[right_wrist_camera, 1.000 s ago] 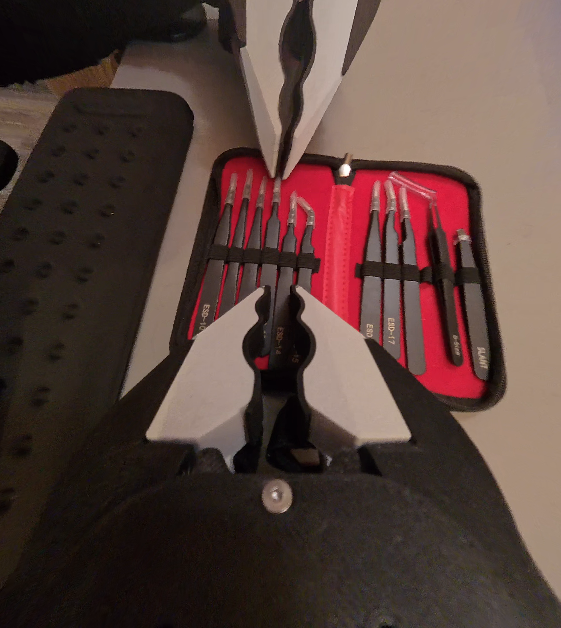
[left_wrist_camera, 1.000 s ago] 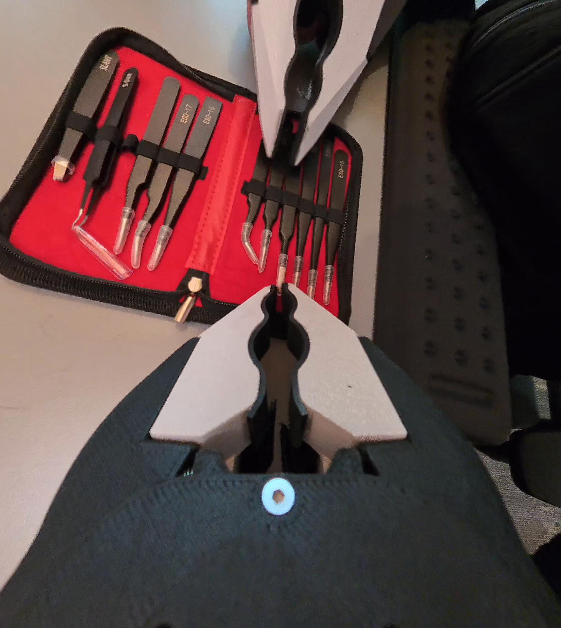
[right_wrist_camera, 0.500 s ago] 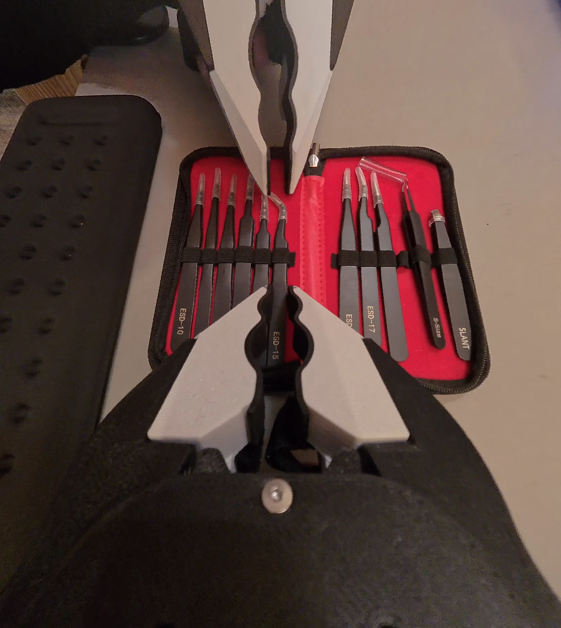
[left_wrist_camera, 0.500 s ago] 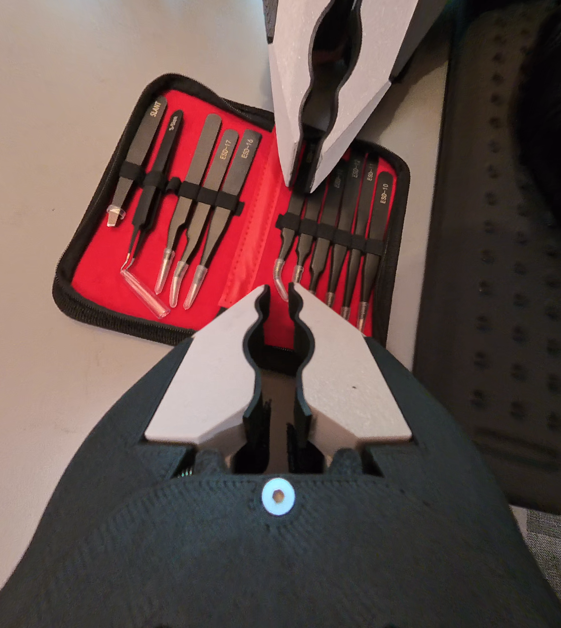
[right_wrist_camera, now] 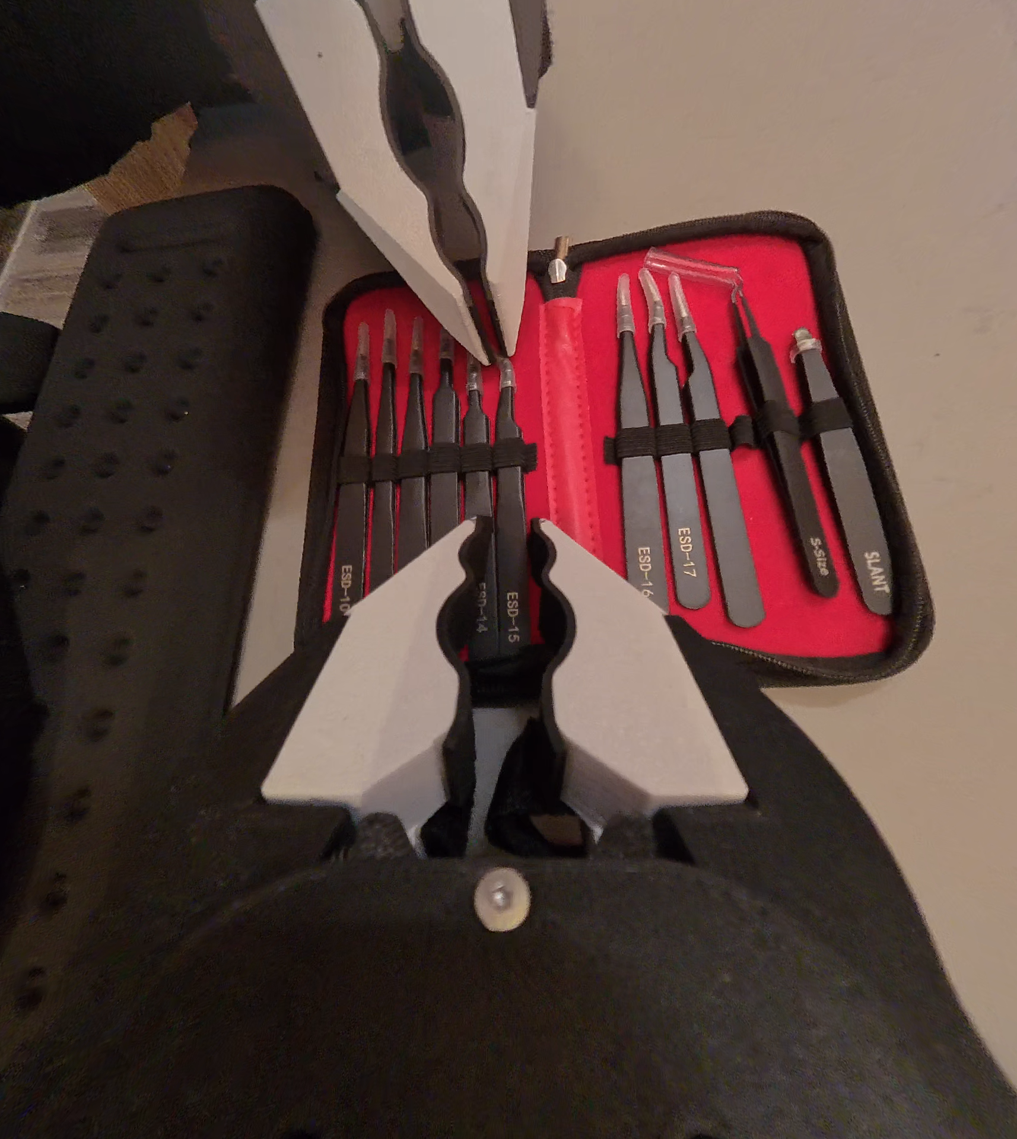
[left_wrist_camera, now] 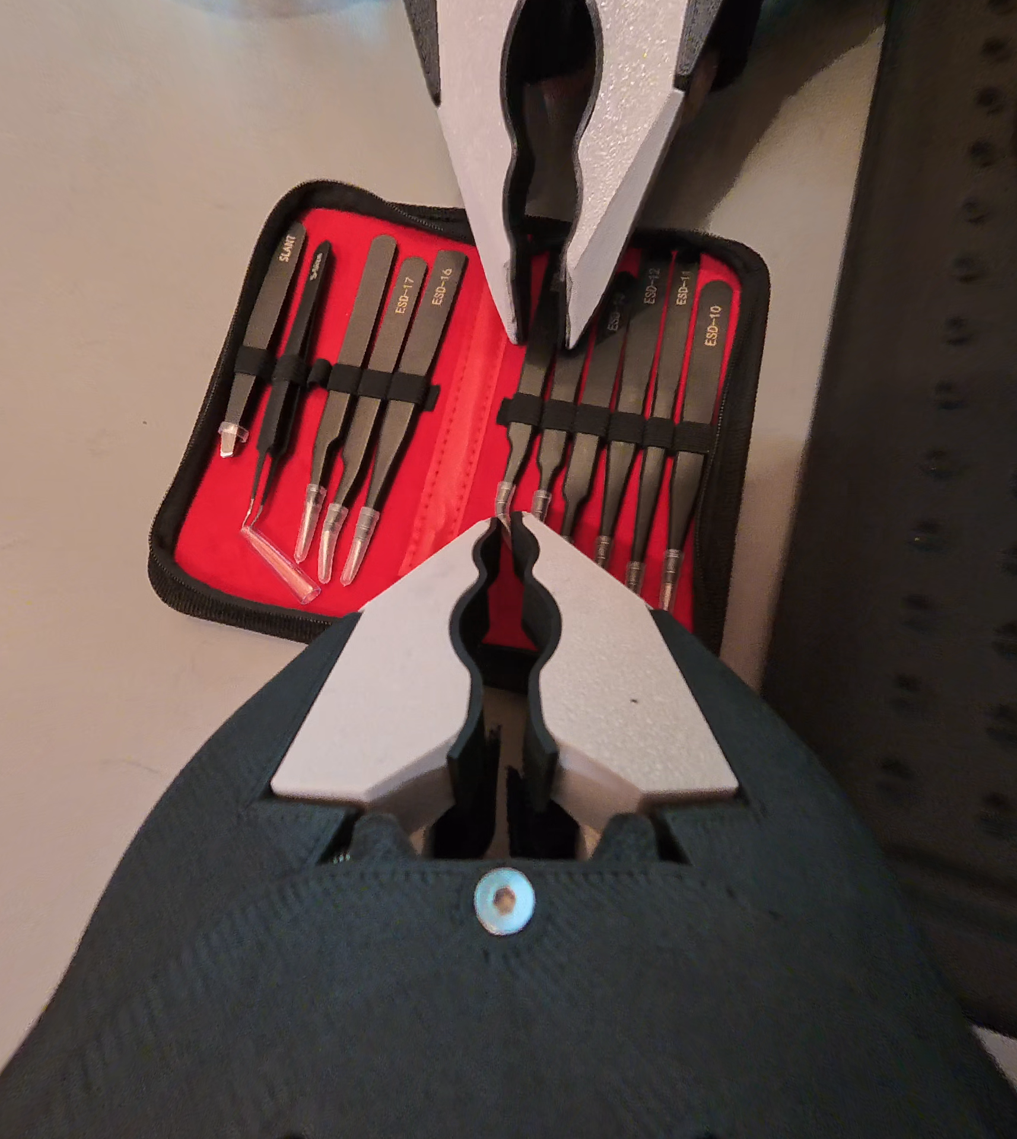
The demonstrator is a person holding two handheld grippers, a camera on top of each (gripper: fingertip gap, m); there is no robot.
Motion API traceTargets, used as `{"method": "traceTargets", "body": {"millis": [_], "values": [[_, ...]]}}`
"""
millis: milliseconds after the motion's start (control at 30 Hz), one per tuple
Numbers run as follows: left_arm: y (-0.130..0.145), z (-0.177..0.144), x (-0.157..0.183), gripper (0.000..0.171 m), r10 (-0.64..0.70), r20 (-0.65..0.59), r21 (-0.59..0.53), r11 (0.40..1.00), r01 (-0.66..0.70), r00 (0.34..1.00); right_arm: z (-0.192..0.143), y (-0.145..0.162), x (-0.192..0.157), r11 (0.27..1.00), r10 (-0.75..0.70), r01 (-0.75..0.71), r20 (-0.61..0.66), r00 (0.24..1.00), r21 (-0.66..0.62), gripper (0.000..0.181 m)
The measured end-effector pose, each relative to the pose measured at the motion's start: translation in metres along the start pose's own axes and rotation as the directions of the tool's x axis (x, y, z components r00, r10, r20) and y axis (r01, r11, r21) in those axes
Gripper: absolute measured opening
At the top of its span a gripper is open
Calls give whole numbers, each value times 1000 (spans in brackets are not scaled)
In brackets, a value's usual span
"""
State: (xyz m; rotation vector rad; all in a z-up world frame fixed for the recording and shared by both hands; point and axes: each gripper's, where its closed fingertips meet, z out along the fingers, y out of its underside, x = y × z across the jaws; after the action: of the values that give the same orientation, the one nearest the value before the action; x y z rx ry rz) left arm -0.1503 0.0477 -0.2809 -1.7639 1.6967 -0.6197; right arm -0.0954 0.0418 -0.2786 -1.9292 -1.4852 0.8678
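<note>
My left gripper [left_wrist_camera: 505,524] hovers over the near edge of the open case [left_wrist_camera: 210,431], its grey fingertips a narrow slit apart and gripping nothing, right above the capped points of the inner two tweezers in the six-piece row [left_wrist_camera: 611,425]. From the far side my right gripper [left_wrist_camera: 546,333] comes in over the handle ends of that same row, jaws slightly parted with a black handle showing in the gap; whether they touch it, I cannot tell.

Through the right wrist view, my right gripper [right_wrist_camera: 506,530] has its tips a small gap apart, and the innermost tweezer [right_wrist_camera: 509,493] beside the spine runs up between them. The left gripper [right_wrist_camera: 497,354] points down at that tweezer's clear cap, tips almost together; contact is unclear.

The case lies flat on a pale, smooth table [left_wrist_camera: 62,246], just beside a black dimpled pad [left_wrist_camera: 956,493]. It is a soft zip pouch: black fabric rim, toothed zipper, bright red velvety lining, a stitched red spine [right_wrist_camera: 567,444] down the middle and a brassy zipper pull [right_wrist_camera: 558,262] at one end. Black elastic bands hold the tools. All are slim, matte-black metal blades tapering to points under clear plastic caps; six on one side, five on the other [right_wrist_camera: 734,431], one of those bent-nosed with a clear sleeve [right_wrist_camera: 691,262] hanging off its tip.

My grippers are matte grey wedges with wavy black rubbery inner pads, set in coarse black printed housings.
</note>
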Motion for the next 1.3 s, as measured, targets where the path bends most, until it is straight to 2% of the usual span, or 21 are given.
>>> {"method": "traceTargets", "body": {"millis": [167, 300, 533, 633, 700, 800, 933, 1133, 1300], "values": [[-1, -2, 0, 0, -47, 16, 29, 999, 47, 999, 0, 0, -1, 1000, -9, 9, -4, 1000, -1, 9], [-2, -16, 4, 4, -53, 7, 53, 997, 53, 999, -4, -1, 1, 998, -65, 65, -35, 997, -1, 6], [13, -27, 32, 8, -67, -88, 11, 998, 69, 994, -6, -4, -33, 989, -149, 149, 116, 982, 11, 6], [13, -29, 39, 9, -62, -93, 11, 998, 63, 994, -3, -1, -38, 984, -177, 180, 122, 977, -13, 6], [19, -25, 38, 10, -51, -72, -25, 998, 50, 996, -2, 0, -37, 983, -177, 180, 119, 977, -18, 6], [19, -25, 36, 11, -62, -67, -17, 998, 61, 996, 0, 5, -35, 979, -194, 200, 100, 976, -47, 4], [19, -24, 37, 0, -62, -81, -15, 998, 61, 995, 1, 5, -37, 976, -207, 213, 99, 973, -52, 3], [20, -25, 33, 0, -71, -83, -15, 997, 70, 994, 1, 6, -40, 975, -210, 216, 105, 972, -54, 4], [24, -26, 37, 7, -63, -113, -45, 997, 58, 992, 1, 8, -45, 972, -215, 224, 122, 969, -65, 5]]}}
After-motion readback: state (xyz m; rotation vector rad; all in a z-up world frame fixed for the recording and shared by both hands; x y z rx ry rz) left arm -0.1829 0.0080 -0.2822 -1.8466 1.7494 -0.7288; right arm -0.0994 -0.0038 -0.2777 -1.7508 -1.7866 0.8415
